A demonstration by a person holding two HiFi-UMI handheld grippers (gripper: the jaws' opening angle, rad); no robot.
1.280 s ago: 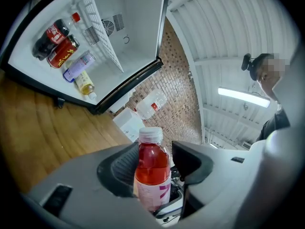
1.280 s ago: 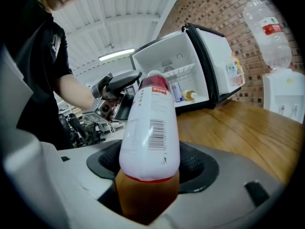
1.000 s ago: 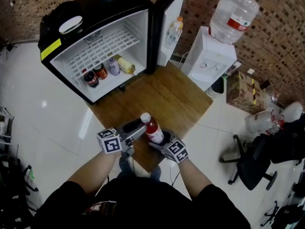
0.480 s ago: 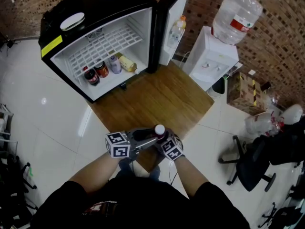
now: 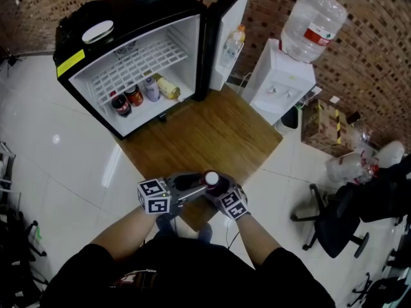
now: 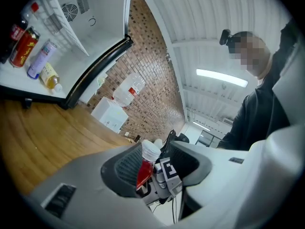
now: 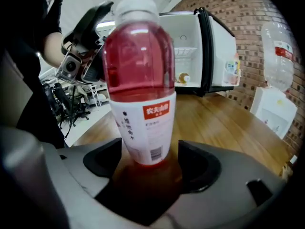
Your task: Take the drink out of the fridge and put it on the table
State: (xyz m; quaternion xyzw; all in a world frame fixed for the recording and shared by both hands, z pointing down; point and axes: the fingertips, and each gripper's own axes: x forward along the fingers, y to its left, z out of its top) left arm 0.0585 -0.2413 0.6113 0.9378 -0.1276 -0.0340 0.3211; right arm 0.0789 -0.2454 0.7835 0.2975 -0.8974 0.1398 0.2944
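Right tongs (image 7: 150, 149), just spread wide, flank the red drink bottle (image 7: 140, 80) without gripping it — tilted a second ago, now upright on the counter (image 5: 212, 130) — left tongs (image 6: 155, 163), just narrowed yet part open, beside its cap, fridge (image 5: 128, 63) well beyond.

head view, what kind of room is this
Probably an office break corner or lab space: an open mini fridge stocked with drinks, a bottled water dispenser against a brick wall, and an office chair on the tiled floor.

The wooden table (image 5: 212, 130) bears the fridge (image 5: 138, 63) at its far end and the drink bottle (image 5: 211, 179) at its near end.
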